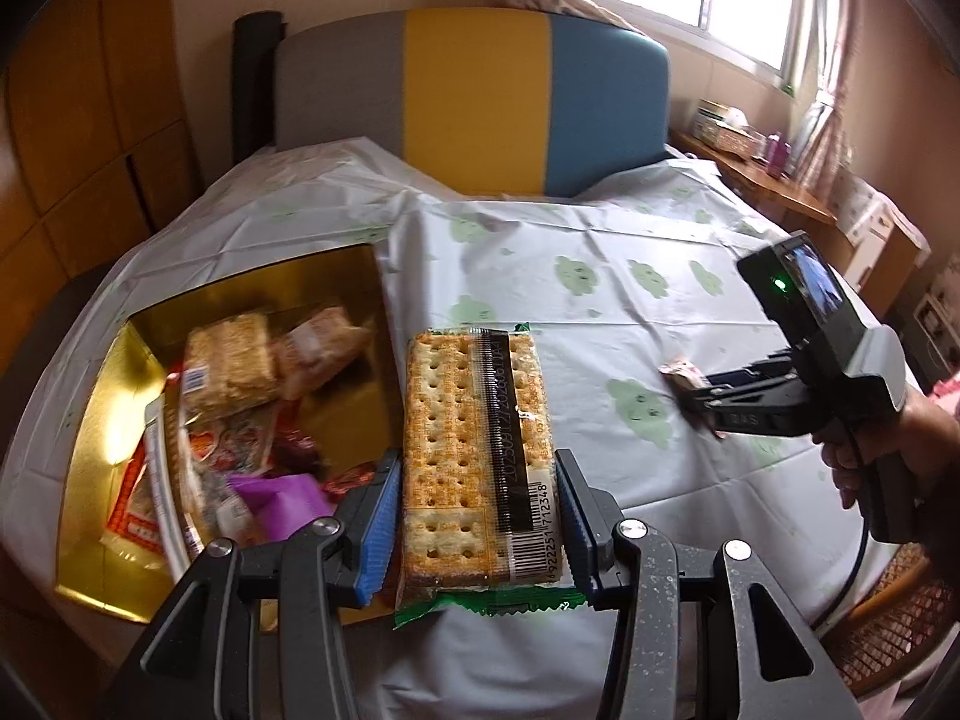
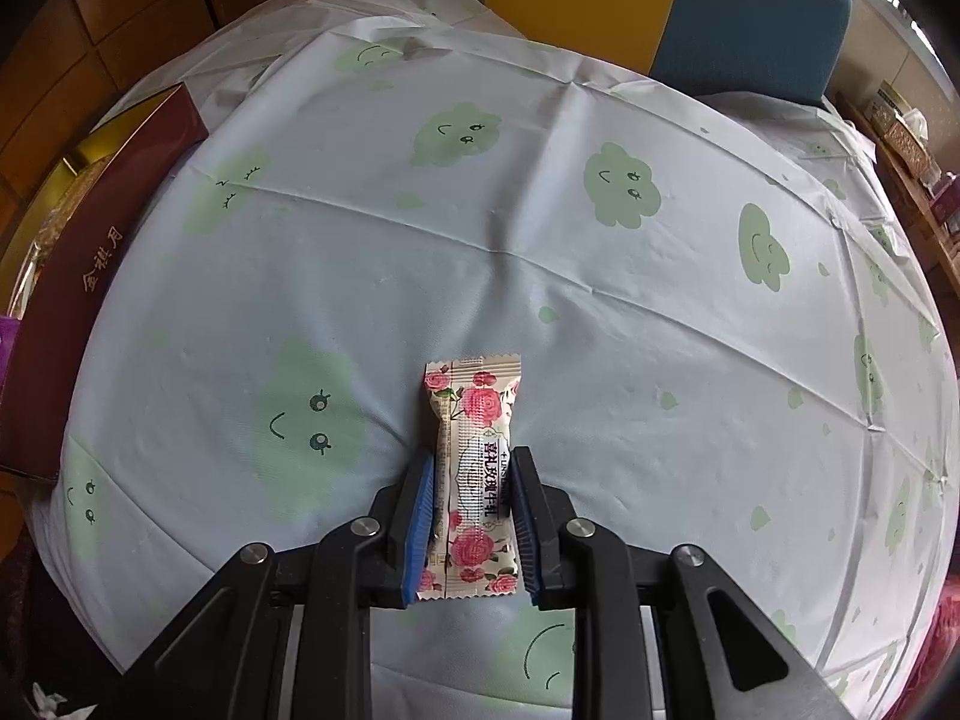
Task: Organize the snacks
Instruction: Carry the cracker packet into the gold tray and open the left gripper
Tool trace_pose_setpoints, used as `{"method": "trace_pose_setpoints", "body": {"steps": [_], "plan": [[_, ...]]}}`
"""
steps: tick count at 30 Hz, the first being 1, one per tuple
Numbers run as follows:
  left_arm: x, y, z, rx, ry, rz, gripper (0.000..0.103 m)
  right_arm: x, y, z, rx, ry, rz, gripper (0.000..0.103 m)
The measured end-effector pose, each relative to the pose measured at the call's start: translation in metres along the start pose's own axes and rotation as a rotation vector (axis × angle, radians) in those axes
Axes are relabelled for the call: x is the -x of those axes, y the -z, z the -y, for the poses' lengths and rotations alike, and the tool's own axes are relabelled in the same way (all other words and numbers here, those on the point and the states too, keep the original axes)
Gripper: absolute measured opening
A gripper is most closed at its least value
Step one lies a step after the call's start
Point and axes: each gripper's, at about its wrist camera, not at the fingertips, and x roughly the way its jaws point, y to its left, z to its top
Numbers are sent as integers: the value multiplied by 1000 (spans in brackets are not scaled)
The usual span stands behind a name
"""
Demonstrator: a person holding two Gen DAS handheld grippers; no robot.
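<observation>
My left gripper (image 1: pixel 477 516) is shut on a clear pack of crackers (image 1: pixel 474 456) with a green end seal, held above the table beside a gold-lined box (image 1: pixel 108 420) that holds several wrapped snacks. My right gripper (image 2: pixel 471 516) is shut on a white rose-print snack packet (image 2: pixel 474 468), low over the tablecloth. In the left wrist view the right gripper (image 1: pixel 690 384) shows at the right with the packet (image 1: pixel 681 371) at its tips. The box's maroon outer wall (image 2: pixel 84 294) shows at the left of the right wrist view.
The table wears a pale cloth with green cloud faces (image 2: pixel 540 240). A grey, yellow and blue chair back (image 1: pixel 474 102) stands behind the table. A wooden shelf with small items (image 1: pixel 756 162) runs under the window at the right. A wicker seat (image 1: pixel 900 612) shows at the lower right.
</observation>
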Motion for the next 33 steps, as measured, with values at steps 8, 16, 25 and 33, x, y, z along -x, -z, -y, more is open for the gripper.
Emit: {"method": "trace_pose_setpoints", "body": {"steps": [8,16,25,33], "plan": [[8,6,-38,71,-43,3,48,3,1,-14,30,32,9,24],[25,18,-109,245,-103,3,48,6,0,-14,45,39,12,24],[53,43,-207,502,-188,20,48,9,2,-21,64,56,18,24],[53,50,-235,604,-164,21,48,10,3,-24,80,75,24,24]]}}
